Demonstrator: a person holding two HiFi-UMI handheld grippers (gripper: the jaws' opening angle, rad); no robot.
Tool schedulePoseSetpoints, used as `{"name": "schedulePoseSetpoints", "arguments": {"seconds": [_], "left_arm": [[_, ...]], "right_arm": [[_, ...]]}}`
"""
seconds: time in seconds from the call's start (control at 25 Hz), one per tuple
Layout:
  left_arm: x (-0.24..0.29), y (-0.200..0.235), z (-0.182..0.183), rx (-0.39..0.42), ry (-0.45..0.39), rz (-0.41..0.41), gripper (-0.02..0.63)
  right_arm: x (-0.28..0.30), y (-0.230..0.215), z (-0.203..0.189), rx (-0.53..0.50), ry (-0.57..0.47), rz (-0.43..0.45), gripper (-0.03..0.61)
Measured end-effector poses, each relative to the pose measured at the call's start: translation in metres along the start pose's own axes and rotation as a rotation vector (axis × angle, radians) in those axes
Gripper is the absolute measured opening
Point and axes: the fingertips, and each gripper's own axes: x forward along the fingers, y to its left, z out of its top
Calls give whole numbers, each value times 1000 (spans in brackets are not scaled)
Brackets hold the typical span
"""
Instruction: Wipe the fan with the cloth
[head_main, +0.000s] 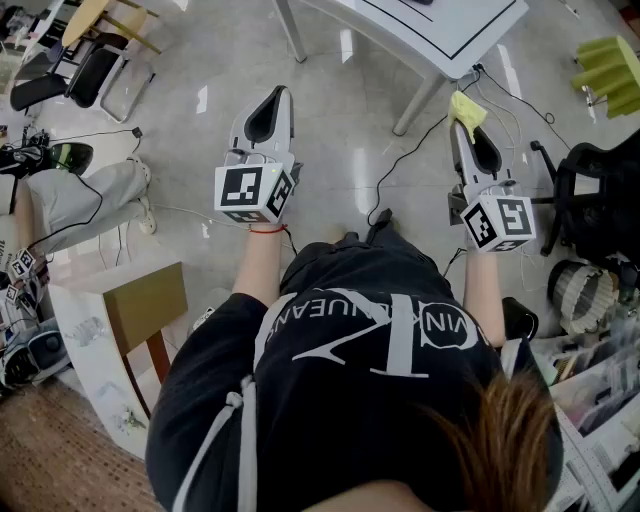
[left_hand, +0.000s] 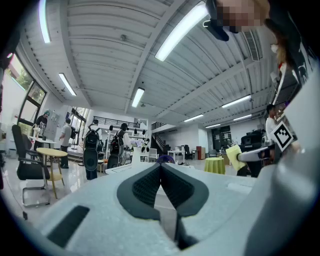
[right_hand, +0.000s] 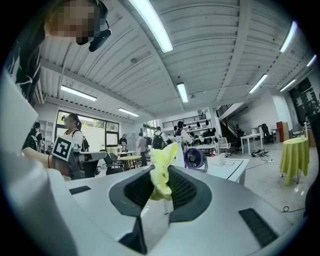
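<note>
A small purple-blue fan (right_hand: 194, 158) stands on a white table (right_hand: 235, 170), some way ahead in the right gripper view. In the left gripper view only its top (left_hand: 164, 159) shows, over my jaws. My right gripper (head_main: 458, 122) (right_hand: 163, 176) is shut on a yellow cloth (head_main: 466, 108) (right_hand: 162, 167) that sticks up from the jaw tips. My left gripper (head_main: 283, 93) (left_hand: 161, 166) is shut with nothing in it. Both are held level in front of me, above the floor and short of the table (head_main: 440, 40).
A black cable (head_main: 400, 170) runs over the floor by the table leg (head_main: 415, 105). A black office chair (head_main: 600, 200) and a yellow-green draped table (head_main: 610, 70) are at the right. A wooden chair (head_main: 150, 310) and clutter are at the left. People stand far off.
</note>
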Motion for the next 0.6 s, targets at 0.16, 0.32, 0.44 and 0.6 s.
{"name": "schedulePoseSetpoints", "arguments": {"seconds": [0.16, 0.32, 0.44, 0.6], "left_arm": [[16, -7, -4, 9, 3, 11, 11], [29, -17, -6, 20, 7, 32, 11], [44, -21, -3, 23, 0, 59, 11], [50, -35, -3, 29, 0, 87, 11]], "right_arm": [[8, -16, 2, -13, -2, 10, 77], [17, -32, 2, -28, 2, 45, 77], [28, -48, 3, -35, 6, 77, 77], [27, -63, 4, -35, 11, 112, 78]]}}
